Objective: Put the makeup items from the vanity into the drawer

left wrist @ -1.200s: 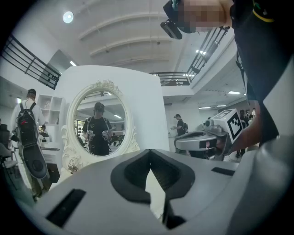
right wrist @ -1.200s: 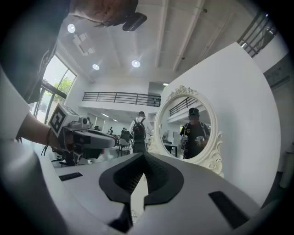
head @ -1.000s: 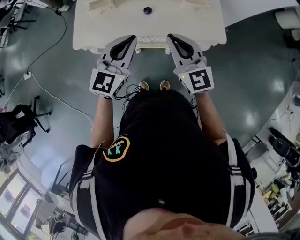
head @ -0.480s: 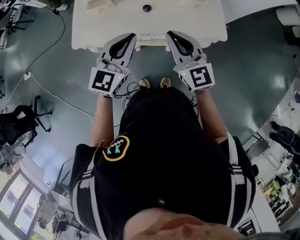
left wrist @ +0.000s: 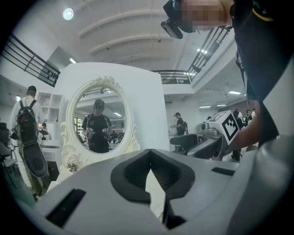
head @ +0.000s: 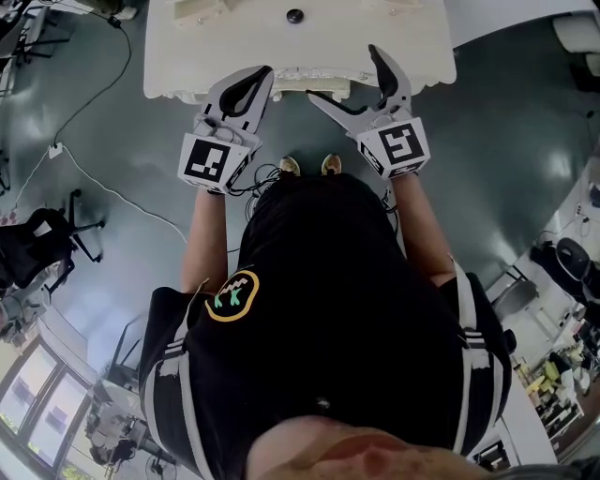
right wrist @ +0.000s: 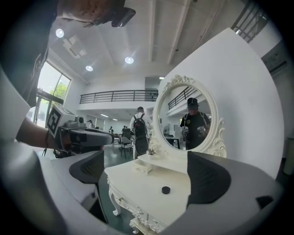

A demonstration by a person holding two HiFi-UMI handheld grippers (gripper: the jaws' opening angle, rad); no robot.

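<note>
Around: a cream-white vanity table with a carved edge [head: 206, 47] fills the upper middle of the head view. It stands on a glossy grey floor [head: 497, 141], where a thin white cable [head: 112, 194] runs at the left.
On the table: an oval mirror in an ornate white frame [right wrist: 187, 117] stands at the back. A small white open box [right wrist: 141, 166] sits below it, left of centre in the right gripper view.
In the way: the carved front edge and bare table top lie between both grippers and the item.
Task's thing: a small black round makeup item [head: 294, 17] lies on the table top, at the top centre of the head view, well apart from both grippers.
Axis: it is a flat disc with its face up, so no long axis shows.
Left gripper [head: 246, 89]: the jaws are together at the tips with nothing between them, close to the table's front edge.
Right gripper [head: 345, 73]: the jaws have just been opening and now stand wide. They grip nothing; the table and the black item appear between them, farther away.
</note>
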